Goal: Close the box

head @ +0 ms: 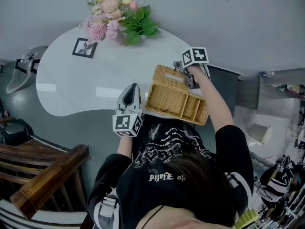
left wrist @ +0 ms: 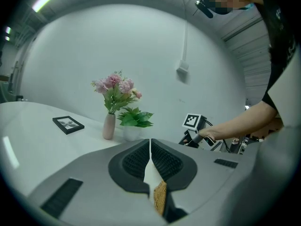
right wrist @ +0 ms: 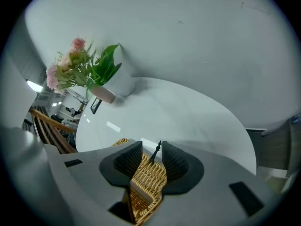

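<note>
An open wicker box (head: 174, 99) stands near the front edge of the white table (head: 81, 87). Its lid (head: 167, 74) is raised along the far side. My right gripper (head: 185, 73) is at the lid's right end. In the right gripper view the wicker lid (right wrist: 148, 180) runs between the jaws of the right gripper (right wrist: 151, 147), and a thin black cord (right wrist: 155, 153) stands in the gap at the tips. The pads do not clearly press on it. My left gripper (head: 131, 88) hovers just left of the box; in its own view the left gripper (left wrist: 150, 142) is shut, with a sliver of wicker (left wrist: 160, 197) below.
At the table's far edge stand a vase of pink flowers (head: 112, 15) and a small potted plant (head: 140, 25), and a small picture frame (head: 85, 47) lies left of them. A wooden chair (head: 45, 173) is on the floor at the left. The person's body is close behind the box.
</note>
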Demonstrator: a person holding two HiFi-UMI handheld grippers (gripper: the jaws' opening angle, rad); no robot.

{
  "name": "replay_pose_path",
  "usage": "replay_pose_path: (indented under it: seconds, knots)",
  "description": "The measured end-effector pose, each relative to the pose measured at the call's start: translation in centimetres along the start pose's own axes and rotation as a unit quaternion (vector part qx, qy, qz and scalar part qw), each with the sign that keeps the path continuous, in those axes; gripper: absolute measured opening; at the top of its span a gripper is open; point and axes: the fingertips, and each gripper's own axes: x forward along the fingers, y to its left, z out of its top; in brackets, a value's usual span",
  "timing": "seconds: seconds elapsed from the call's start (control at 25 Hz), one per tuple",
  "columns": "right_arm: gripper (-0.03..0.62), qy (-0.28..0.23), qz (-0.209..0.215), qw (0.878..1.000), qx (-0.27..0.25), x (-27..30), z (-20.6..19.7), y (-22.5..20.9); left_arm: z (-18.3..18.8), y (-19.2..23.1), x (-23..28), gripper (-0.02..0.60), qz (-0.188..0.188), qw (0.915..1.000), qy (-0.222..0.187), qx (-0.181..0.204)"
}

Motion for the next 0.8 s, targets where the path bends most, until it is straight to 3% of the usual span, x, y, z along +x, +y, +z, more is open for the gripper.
replay_pose_path:
  seconds: [0.6, 0.8]
  knots:
    - [0.153, 0.121, -0.039, 0.991, -0.040, 3.6, -0.6, -1.1, -0.5, 3.7, 0.3, 0.029, 0.018, 0.9997, 0.016, -0.004]
    - [0.046, 0.134, -0.059, 0.986, -0.075, 3.8, -0.2, -1.2, -0.9, 3.7, 0.5, 0.029, 0.015, 0.9996, 0.024, -0.001]
